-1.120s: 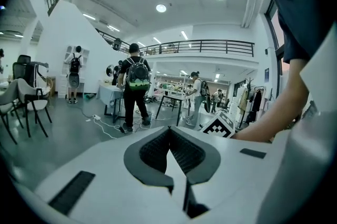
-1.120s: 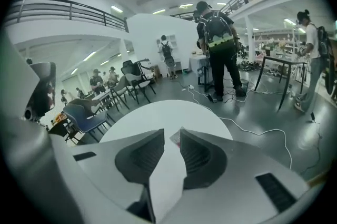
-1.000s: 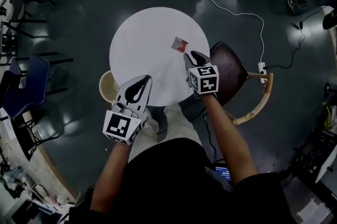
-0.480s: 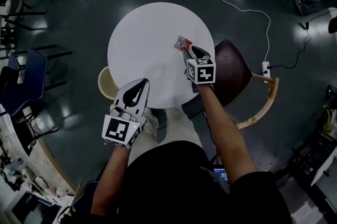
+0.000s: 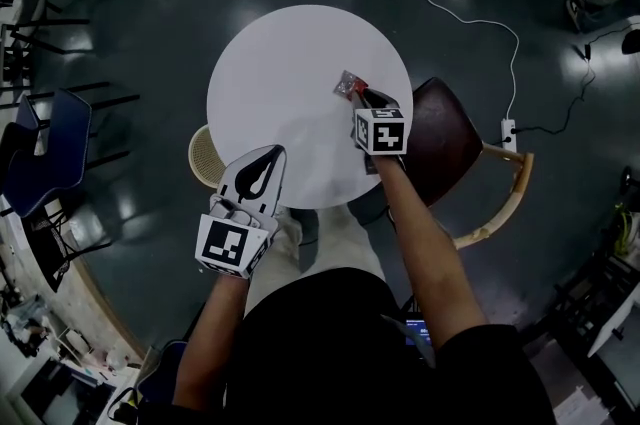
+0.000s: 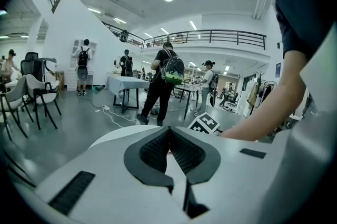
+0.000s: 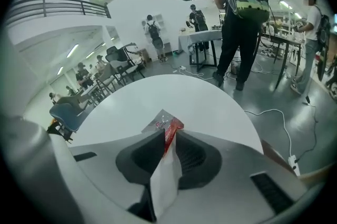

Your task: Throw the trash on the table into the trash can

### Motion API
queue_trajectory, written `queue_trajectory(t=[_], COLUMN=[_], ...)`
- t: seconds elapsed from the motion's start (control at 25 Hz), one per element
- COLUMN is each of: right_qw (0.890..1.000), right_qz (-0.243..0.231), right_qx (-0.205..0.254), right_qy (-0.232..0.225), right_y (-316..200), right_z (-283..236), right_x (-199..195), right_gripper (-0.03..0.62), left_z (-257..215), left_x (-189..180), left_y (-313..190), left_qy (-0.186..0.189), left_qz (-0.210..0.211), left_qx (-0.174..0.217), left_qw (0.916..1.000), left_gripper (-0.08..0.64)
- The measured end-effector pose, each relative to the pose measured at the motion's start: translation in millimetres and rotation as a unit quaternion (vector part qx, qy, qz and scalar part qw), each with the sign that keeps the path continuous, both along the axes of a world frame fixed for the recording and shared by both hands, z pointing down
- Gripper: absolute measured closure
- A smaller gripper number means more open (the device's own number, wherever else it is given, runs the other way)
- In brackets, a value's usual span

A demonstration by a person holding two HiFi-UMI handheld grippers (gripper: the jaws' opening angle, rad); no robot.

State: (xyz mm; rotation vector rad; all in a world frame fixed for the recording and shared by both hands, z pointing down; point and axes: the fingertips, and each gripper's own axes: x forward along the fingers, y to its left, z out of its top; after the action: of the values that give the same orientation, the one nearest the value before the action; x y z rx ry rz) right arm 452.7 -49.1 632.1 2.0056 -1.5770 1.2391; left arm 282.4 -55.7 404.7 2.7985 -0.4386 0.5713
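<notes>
A small red and silver wrapper [image 5: 346, 83] lies near the right edge of the round white table [image 5: 285, 63]. My right gripper [image 5: 364, 95] reaches down onto it. Its jaws have just been closing, and in the right gripper view [image 7: 169, 132] they pinch the wrapper [image 7: 159, 123], whose red edge stands up between the tips. My left gripper [image 5: 263, 156] hovers over the table's near left edge, shut and empty, with its tips meeting in the left gripper view [image 6: 169, 130]. A beige woven trash can [image 5: 204, 163] stands on the floor, half under the table's left side.
A brown chair [image 5: 440, 138] stands right of the table, beside my right arm. A white cable with a power strip [image 5: 506, 129] runs over the dark floor. Blue chairs [image 5: 45, 158] stand at the far left. People [image 7: 239, 12] stand at tables beyond.
My right gripper has moved forward and down from short of the wrapper onto it, and its jaws now close on it. The left gripper has hardly shifted.
</notes>
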Motion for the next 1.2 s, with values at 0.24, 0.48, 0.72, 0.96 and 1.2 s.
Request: queue_trajectory(t=[0.24,0.48,0.72,0.96,1.2], right_qw=[1.000,0.999,0.996,0.989,0.983], right_qz=[-0.011,-0.028,-0.068,-0.103,-0.132], right_qx=[0.011,0.030,0.060,0.089,0.116], right_qy=[0.013,0.015,0.027,0.050,0.054], right_y=[-3,-5,-3,-9,-15], right_z=[-8,-26,-62,-99,-132], right_x=[-3,-12,-26,-38,-57], right_gripper=[0.554,0.563,0.568,0.571,0.572], left_z=[2,-7,-22,-33,-42], left_x=[-2,-8,-21,-35,-51], left_y=[1,4,2,-5,-7], left_qy=[0.015,0.011,0.012,0.017,0.021], left_qz=[0.001,-0.004,-0.026,-0.053,-0.074], left_qx=[0.001,0.001,0.014,0.029,0.039], left_qw=[0.9999,0.9999,0.9995,0.9981,0.9963], left_gripper=[0.545,0.545,0.545,0.545,0.545])
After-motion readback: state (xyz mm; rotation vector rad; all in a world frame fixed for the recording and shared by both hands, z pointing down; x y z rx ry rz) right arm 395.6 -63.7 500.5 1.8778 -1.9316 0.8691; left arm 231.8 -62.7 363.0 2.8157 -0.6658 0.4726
